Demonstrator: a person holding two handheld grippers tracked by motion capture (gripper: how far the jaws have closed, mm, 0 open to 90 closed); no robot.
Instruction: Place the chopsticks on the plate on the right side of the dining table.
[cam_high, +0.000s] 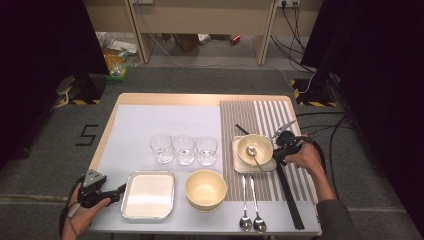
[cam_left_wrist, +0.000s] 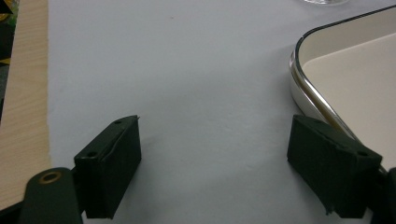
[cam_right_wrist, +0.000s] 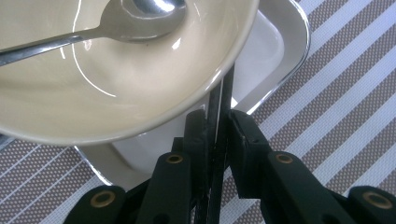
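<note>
At the lower left of the high view the left gripper (cam_high: 117, 190) idles just beside the empty steel tray (cam_high: 148, 195). In its own view its jaws stand wide apart with nothing between them, over the pale mat (cam_left_wrist: 187, 84).

Towards the middle sit three glass tumblers (cam_high: 184, 149), a cream bowl (cam_high: 205, 188) and two spoons (cam_high: 251, 220) at the bottom edge.

At the right, the right gripper (cam_high: 278, 151) is clamped on a pair of black chopsticks (cam_right_wrist: 219, 116). In the right gripper view they run up under the rim of the bowl with a spoon (cam_right_wrist: 140, 60), which stands on a small square dish (cam_right_wrist: 275, 56) on the striped placemat (cam_right_wrist: 345, 107).

The step in hand looks like placing the chopsticks beside that setting. Next they need to be drawn clear of the bowl's underside and laid flat and parallel on the placemat, without nudging the dish.
</note>
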